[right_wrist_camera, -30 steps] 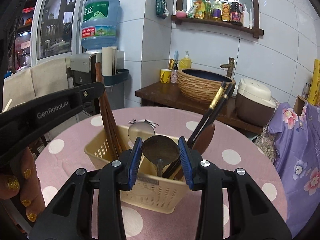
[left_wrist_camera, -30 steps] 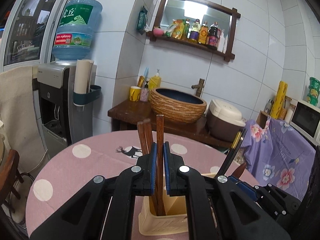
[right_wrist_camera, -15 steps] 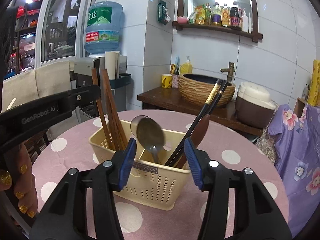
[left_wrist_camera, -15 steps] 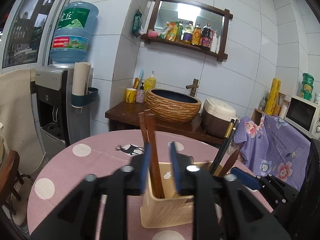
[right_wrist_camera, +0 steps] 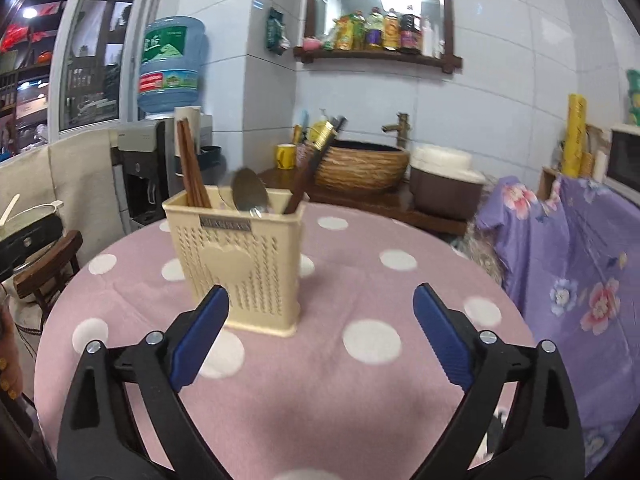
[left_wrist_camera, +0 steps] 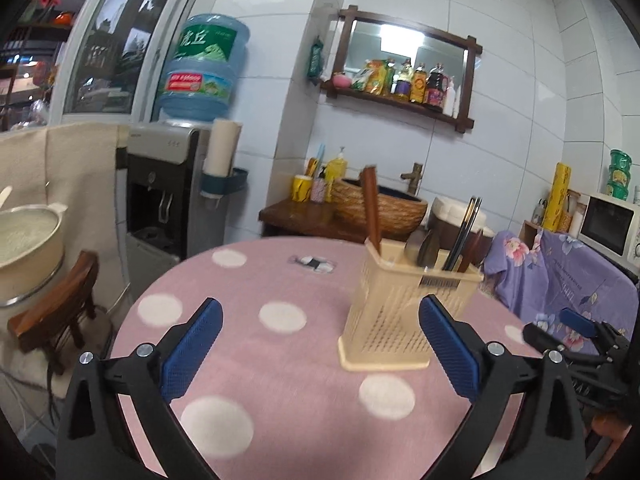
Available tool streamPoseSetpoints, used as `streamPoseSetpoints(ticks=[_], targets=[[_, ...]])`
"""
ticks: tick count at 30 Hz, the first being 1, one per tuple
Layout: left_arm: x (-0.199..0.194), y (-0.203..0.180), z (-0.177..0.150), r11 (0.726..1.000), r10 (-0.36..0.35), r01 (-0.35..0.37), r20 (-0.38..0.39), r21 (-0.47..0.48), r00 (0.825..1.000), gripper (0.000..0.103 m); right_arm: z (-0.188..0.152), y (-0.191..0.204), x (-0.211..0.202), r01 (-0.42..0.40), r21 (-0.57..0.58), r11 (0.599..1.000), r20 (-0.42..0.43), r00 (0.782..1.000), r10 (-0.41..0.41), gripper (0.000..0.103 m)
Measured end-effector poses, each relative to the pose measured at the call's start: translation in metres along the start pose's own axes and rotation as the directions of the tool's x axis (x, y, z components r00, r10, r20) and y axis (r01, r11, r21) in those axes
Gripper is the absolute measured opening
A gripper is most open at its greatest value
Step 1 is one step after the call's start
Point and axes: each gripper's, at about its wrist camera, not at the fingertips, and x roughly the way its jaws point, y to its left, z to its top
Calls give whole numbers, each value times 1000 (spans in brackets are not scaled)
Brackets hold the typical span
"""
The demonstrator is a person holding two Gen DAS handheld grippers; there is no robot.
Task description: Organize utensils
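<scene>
A cream perforated utensil holder stands on the round pink dotted table. In it stand brown wooden chopsticks, a metal spoon, a dark spoon and black chopsticks with gold bands. My left gripper is back from the holder, its jaws opening wide with nothing between them. My right gripper is also back from the holder, jaws opening wide and empty; it shows at the right edge of the left wrist view.
A water dispenser stands left of the table, with a wooden chair and a cream pot nearby. Behind are a woven basin on a wooden counter, a rice cooker and a purple floral cloth.
Both grippers let go of their utensils, which now stand in the holder, opened wide and drew back from it.
</scene>
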Motion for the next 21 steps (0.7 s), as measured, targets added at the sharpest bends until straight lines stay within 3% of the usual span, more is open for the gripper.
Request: streamPoseSetpoints(ticks=[4,8,13,17,21], targets=[[-21,9,-30,999,53,-53,-54,3,997,97,-35,-13,-18,14,70,997,-48,999,-10,96],[-51,7,-61,998,52,-54,-84,-23,995,97,-67,-8,-41,21,68,997,-60,998,-17,96],[-95,-9,-92,996,86,-85,-61,7,994,98,-107,21,-90,31,-31,999,-5,1000,-31,97],[-125,-21,-112,997,76,-76,-46,-4,996,97,-127,37,-129,-10,-44,999,43,999,12,97],[-153,-41,-127,996,65,-66,18,58,998,98,-141,49,-166,-57,-48,997,95,994,62,97]])
